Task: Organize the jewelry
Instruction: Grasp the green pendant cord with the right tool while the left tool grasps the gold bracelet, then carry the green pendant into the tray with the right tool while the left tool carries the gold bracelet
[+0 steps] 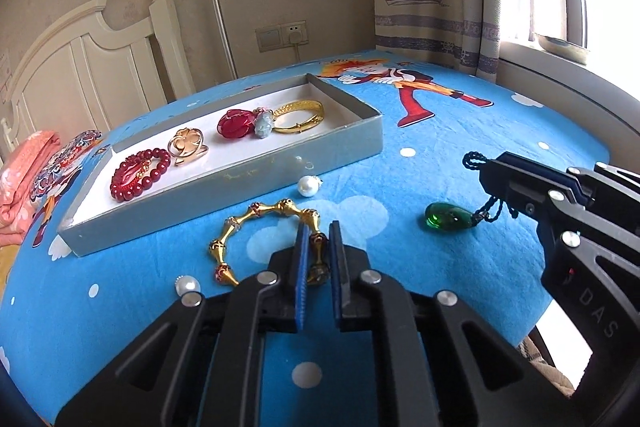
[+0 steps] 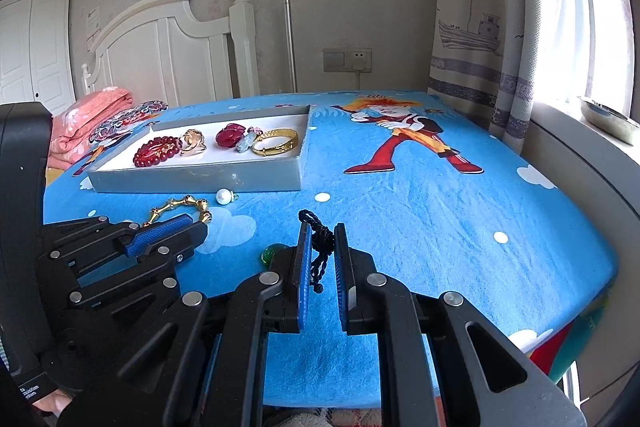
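A: Start with the left gripper, low in the centre of the left wrist view. What are its blue pads doing?

B: They are clamped on one link of the gold link bracelet. The rest of the bracelet lies on the blue cloth, curving up and to the left from the pads.

A: And the right gripper?

B: Closed on the dark braided cord of a necklace. A loop of cord pokes out past the tips, toward the top of the right wrist view. In the left wrist view the green pendant hangs from that cord at right of centre, its long axis running roughly left to right. Whether it touches the cloth I cannot tell.

A: The container?

B: A shallow grey tray with a white floor, in the upper left of the left wrist view, its long side running from lower left to upper right. Along it, from left to right, lie a red bead bracelet, a gold flower piece, a red flower ornament touching a pale stone charm, and a gold bangle.

A: Anything loose?

B: A pearl just in front of the tray wall, and a half pearl near the lower end of the link bracelet.
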### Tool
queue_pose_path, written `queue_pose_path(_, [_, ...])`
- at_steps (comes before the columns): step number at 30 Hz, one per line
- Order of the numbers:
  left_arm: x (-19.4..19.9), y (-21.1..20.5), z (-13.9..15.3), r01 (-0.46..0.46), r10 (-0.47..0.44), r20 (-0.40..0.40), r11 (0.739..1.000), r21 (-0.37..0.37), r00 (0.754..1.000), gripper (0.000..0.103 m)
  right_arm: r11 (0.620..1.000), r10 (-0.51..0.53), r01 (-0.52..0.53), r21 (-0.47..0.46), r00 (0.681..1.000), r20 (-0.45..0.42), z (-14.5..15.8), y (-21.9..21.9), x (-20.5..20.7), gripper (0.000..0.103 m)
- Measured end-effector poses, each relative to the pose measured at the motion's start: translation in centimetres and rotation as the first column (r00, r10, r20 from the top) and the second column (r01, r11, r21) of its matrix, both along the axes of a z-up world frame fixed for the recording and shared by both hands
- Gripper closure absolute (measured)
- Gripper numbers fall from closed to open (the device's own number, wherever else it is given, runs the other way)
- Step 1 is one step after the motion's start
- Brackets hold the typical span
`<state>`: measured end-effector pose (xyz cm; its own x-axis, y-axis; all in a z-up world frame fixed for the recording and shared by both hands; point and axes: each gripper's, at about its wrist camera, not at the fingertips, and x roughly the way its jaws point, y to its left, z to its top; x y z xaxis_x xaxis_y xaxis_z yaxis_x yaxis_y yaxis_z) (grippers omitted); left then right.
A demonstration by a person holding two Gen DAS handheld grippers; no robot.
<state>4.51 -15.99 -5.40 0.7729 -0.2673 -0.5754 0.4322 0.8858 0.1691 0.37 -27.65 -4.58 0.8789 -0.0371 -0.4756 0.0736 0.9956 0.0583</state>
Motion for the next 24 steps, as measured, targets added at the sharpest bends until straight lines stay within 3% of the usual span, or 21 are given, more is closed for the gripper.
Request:
queue_pose_path(14, [-2.7,0.9,3.7,-0.022,0.025,0.164,1.000,-0.019,0.986,0.094,0.998,0.052,-0.049,-0.038,0.996,0.076,1.5,1.7,-1.2,0.091])
queue_pose_path(24, [-3.6,6.0,6.1,-0.073,0.096,0.156,0.986,-0.147,0.983,0.094,0.991,0.109,-0.100,-0.084,0.988,0.112,2.8,4.1,-1.6,0.091])
